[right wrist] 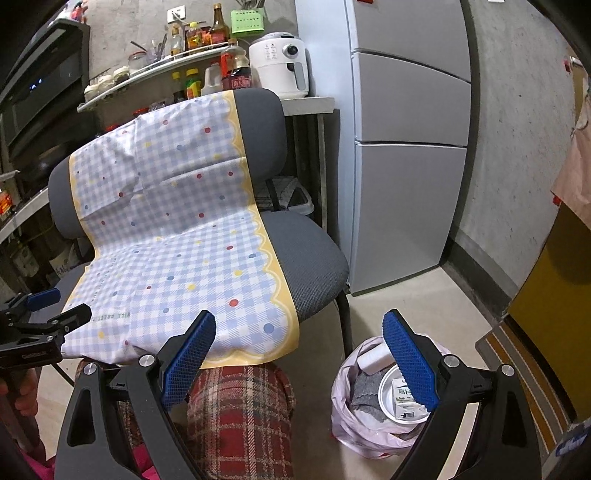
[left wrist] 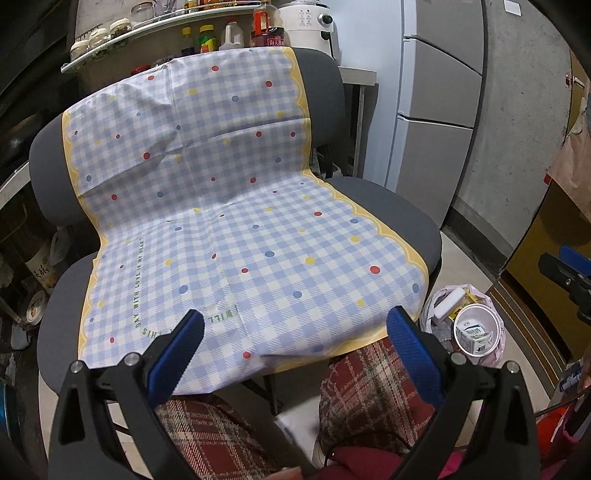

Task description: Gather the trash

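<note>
A pink trash bag [right wrist: 347,402] stands open on the floor to the right of the chair; it holds a white cup with a small carton [right wrist: 402,400], a white roll [right wrist: 373,360] and grey cloth. The same bag [left wrist: 495,354] shows at the right of the left wrist view. My left gripper [left wrist: 295,328] is open over the front edge of the checked cloth [left wrist: 236,236], nothing between its fingers. Just above the bag's left rim, my right gripper [right wrist: 299,332] is open and empty. The cloth [right wrist: 177,251] carries no loose items that I can see.
A grey chair [right wrist: 310,266] carries the cloth. A person's legs in red plaid trousers [right wrist: 236,417] sit under both grippers. A grey fridge [right wrist: 406,147] stands right of the chair, a shelf of bottles and jars [left wrist: 192,33] and a white air fryer [right wrist: 280,66] behind it.
</note>
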`<state>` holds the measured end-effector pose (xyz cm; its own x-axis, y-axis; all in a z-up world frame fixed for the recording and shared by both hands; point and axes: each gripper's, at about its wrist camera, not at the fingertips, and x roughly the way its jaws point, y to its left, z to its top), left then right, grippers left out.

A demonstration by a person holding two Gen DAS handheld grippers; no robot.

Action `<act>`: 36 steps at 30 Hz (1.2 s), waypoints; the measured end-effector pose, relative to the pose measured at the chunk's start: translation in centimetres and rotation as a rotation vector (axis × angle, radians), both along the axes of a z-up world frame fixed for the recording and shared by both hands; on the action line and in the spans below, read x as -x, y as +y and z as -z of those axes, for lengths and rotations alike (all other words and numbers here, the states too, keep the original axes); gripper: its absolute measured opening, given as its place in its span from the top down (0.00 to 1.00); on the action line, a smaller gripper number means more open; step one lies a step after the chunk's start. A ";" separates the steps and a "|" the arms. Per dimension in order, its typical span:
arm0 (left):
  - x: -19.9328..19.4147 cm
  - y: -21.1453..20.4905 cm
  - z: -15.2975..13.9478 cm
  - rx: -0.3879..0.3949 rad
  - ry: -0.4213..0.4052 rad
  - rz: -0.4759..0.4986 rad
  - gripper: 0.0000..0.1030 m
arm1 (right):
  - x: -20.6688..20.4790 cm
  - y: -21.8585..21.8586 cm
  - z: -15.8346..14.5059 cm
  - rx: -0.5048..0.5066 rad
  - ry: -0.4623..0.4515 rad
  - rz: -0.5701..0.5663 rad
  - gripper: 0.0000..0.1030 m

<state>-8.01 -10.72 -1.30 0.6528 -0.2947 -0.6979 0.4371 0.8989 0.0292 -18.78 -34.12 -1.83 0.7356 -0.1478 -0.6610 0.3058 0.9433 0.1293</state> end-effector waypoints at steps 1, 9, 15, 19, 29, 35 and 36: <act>0.0 0.0 0.0 0.000 0.000 -0.002 0.07 | 0.0 -0.1 0.0 0.001 0.000 -0.001 0.11; 0.2 0.0 0.0 0.003 0.000 0.000 0.07 | 0.0 -0.1 0.1 0.001 0.001 -0.002 0.11; 0.2 0.0 0.0 0.003 0.001 -0.001 0.07 | 0.0 -0.2 0.1 0.000 0.000 -0.004 0.11; 0.1 0.0 0.0 0.003 0.000 0.002 0.07 | 0.1 -0.3 0.3 -0.001 0.002 0.001 0.11; 0.4 -0.2 0.1 0.000 0.004 0.005 0.07 | 0.1 -0.3 0.3 -0.001 0.004 0.001 0.11; 0.5 -0.3 0.2 -0.001 0.007 0.006 0.07 | 0.2 -0.4 0.7 -0.002 0.008 0.005 0.11; 0.5 -0.4 0.2 -0.001 0.008 0.006 0.07 | 0.2 -0.4 0.8 -0.003 0.008 0.006 0.11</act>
